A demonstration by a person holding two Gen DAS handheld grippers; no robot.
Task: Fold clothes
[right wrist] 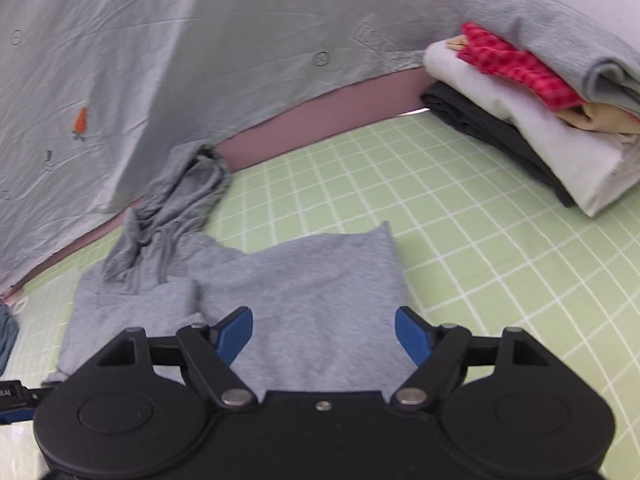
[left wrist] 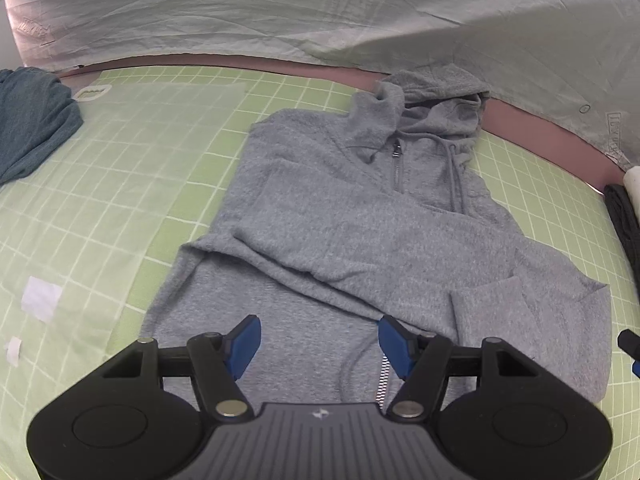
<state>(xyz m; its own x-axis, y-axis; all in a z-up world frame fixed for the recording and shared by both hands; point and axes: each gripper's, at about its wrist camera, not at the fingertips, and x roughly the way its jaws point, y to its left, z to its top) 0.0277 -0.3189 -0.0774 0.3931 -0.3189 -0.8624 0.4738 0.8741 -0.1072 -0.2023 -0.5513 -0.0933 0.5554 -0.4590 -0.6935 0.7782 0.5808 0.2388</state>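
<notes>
A grey fleece zip-neck hoodie (left wrist: 360,216) is laid flat on the green mat with a white grid (left wrist: 132,184), front up, hood (left wrist: 436,100) bunched against the pink edge strip (left wrist: 532,120) at the far side. One sleeve is folded across the chest in the left wrist view; a cuffed sleeve end (left wrist: 492,312) lies on the body at the right. In the right wrist view a folded panel of the hoodie (right wrist: 320,280) is seen directly ahead, hood (right wrist: 180,196) at upper left.

The left gripper (left wrist: 318,344) is held above the hoodie's lower part, blue pads (left wrist: 242,344) set apart, nothing clamped between them; fabric is seen only below the gap. The right gripper (right wrist: 324,336) is held over the folded panel, blue pads (right wrist: 234,334) spread wide, no cloth pinched.

A dark teal garment (left wrist: 32,124) is piled at the mat's left edge. A stack of folded clothes (right wrist: 540,92) — black, white, cream, red check, grey on top — sits on the mat at the right. A pale grey wrinkled sheet with small printed carrots (right wrist: 160,80) is draped behind. White tape scraps (left wrist: 42,298) are stuck on the mat at left.
</notes>
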